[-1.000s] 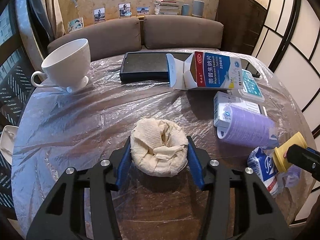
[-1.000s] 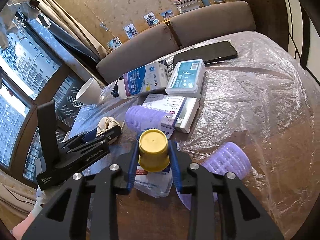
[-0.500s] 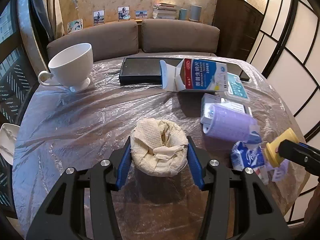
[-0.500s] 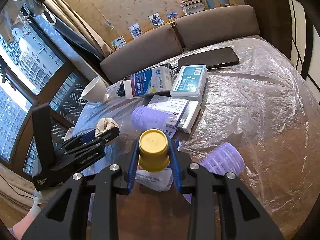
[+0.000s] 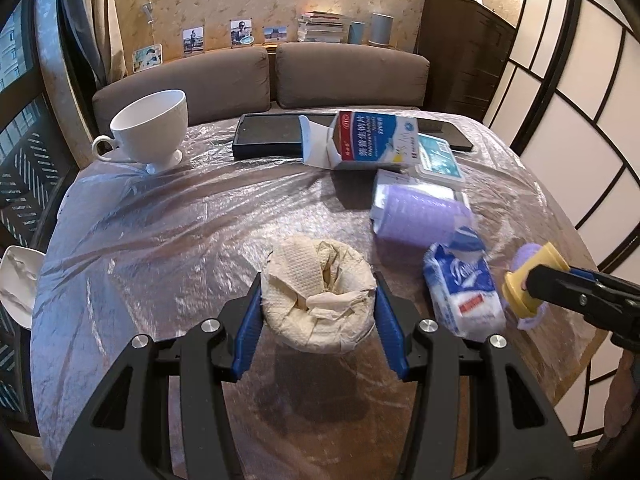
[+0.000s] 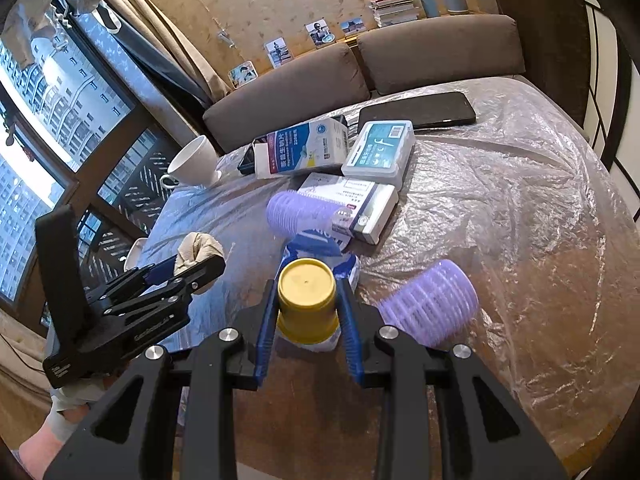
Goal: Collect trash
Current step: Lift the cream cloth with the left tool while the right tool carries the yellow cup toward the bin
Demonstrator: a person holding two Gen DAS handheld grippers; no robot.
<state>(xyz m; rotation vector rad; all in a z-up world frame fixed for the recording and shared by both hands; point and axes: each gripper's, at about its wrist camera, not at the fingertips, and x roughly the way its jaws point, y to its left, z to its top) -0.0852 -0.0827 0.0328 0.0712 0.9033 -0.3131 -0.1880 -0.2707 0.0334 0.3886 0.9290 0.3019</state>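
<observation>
left gripper (image 5: 318, 312) pinches tissue wad (image 5: 318, 292), lower centre | right gripper (image 6: 307, 304) pinches yellow cap (image 6: 307, 298), lower centre | both lifted, no bin visible | tissue pack (image 5: 464, 290) remains on table (image 5: 180, 232)

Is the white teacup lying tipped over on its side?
No, the white teacup stands upright on its foot at the far left of the table, with its open mouth facing up.

crumpled paper wad (image 5: 318, 292) | glossy plastic sheet (image 5: 180, 216) (wrinkled) | glazed cup (image 5: 154, 128)
</observation>
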